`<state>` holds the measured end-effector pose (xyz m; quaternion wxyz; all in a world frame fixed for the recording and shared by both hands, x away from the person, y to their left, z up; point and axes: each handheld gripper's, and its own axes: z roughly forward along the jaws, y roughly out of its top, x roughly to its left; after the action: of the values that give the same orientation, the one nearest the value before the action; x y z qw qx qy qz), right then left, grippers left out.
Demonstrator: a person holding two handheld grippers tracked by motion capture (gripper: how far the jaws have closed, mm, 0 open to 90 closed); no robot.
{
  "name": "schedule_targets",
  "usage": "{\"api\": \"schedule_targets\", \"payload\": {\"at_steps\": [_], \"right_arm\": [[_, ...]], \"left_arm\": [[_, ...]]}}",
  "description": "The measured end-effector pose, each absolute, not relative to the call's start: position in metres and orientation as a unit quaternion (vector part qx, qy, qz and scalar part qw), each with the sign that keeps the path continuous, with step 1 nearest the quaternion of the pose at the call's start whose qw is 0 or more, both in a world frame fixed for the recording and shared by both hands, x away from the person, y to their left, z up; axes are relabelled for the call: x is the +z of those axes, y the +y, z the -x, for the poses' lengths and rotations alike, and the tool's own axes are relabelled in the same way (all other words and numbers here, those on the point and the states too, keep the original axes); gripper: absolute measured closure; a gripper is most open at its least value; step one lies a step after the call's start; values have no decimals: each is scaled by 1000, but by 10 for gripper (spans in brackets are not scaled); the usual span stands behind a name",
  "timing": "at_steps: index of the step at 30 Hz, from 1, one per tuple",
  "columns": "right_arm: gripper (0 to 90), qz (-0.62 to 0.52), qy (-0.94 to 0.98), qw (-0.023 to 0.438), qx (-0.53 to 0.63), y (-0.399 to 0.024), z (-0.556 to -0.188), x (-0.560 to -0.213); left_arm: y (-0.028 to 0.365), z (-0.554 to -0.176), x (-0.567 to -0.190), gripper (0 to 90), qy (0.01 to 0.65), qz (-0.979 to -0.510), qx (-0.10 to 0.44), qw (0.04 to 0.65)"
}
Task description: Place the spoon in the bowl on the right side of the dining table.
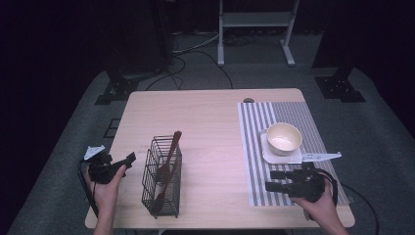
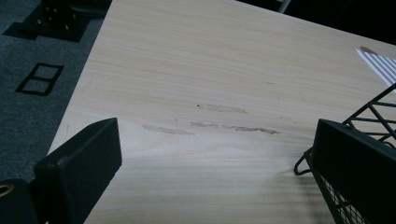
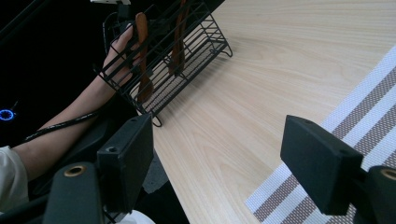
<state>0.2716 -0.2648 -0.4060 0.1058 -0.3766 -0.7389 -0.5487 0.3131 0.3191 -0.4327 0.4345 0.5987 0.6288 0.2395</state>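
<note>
1. Our left gripper point(image 1: 128, 160), jaws apart and empty, sits just beside the wire basket point(image 1: 162, 177); we could tip it.
2. Our right gripper point(image 1: 275, 180), also released, hovers over the striped mat point(image 1: 288, 110); we might snag it.
3. Beyond, the bowl point(image 1: 284, 138) on its plate point(image 1: 281, 155) could slide.

High view overhead, far; gripper views low, close; all share table point(image 1: 210, 122).

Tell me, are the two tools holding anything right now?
No, nothing. The left tool is open beside the wire basket, with bare table between its jaws. The right tool is open too, above the striped mat.
</note>
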Motion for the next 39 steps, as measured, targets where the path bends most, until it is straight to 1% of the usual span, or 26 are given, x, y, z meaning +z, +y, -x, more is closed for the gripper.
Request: {"api": "schedule_targets", "payload": {"at_steps": [13, 22, 39], "right_arm": [[245, 365, -751, 122, -536, -248, -283, -390], [245, 358, -759, 145, -524, -228, -292, -381], [245, 348, -761, 181, -517, -202, -304, -375]], "left_arm": [[320, -313, -433, 12, 629, -598, 241, 434], [321, -312, -432, 12, 629, -597, 239, 436], [322, -312, -431, 12, 630, -596, 239, 437]]}}
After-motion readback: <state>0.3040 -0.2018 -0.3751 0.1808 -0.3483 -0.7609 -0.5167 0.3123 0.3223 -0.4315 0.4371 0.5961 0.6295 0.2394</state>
